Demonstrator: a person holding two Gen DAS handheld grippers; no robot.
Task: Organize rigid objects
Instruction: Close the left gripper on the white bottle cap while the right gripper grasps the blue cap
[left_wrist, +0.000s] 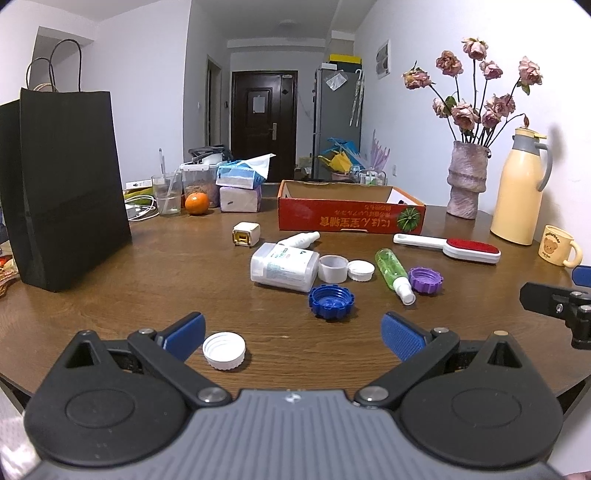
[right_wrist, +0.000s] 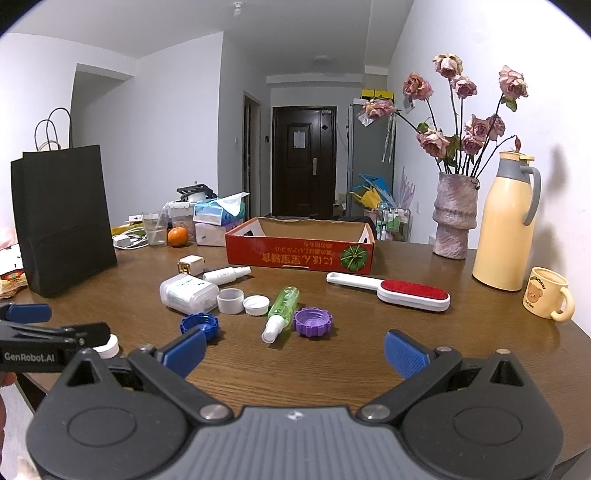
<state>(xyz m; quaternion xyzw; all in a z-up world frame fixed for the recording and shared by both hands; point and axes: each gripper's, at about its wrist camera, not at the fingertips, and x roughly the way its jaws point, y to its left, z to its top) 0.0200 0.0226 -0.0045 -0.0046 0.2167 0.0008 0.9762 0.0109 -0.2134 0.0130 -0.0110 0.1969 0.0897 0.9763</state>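
Loose items lie on the brown table (left_wrist: 110, 295): a white jar on its side (left_wrist: 284, 266), a white cup-shaped cap (left_wrist: 333, 268), a small white lid (left_wrist: 361, 270), a green spray bottle (left_wrist: 393, 275), a purple cap (left_wrist: 426, 280), a blue cap (left_wrist: 331, 296), a white cap (left_wrist: 224, 350), a white charger cube (left_wrist: 246, 234), a white spray bottle (left_wrist: 299, 240) and a red lint brush (left_wrist: 448, 247). An open red cardboard box (left_wrist: 351, 214) stands behind them. My left gripper (left_wrist: 293, 336) is open, the white cap by its left finger. My right gripper (right_wrist: 295, 350) is open and empty.
A black paper bag (left_wrist: 70, 192) stands at the left. A vase of dried roses (left_wrist: 466, 181), a yellow thermos (left_wrist: 521, 188) and a bear mug (left_wrist: 557, 245) stand at the right. Tissue packs, a glass and an orange (left_wrist: 197, 204) sit at the back.
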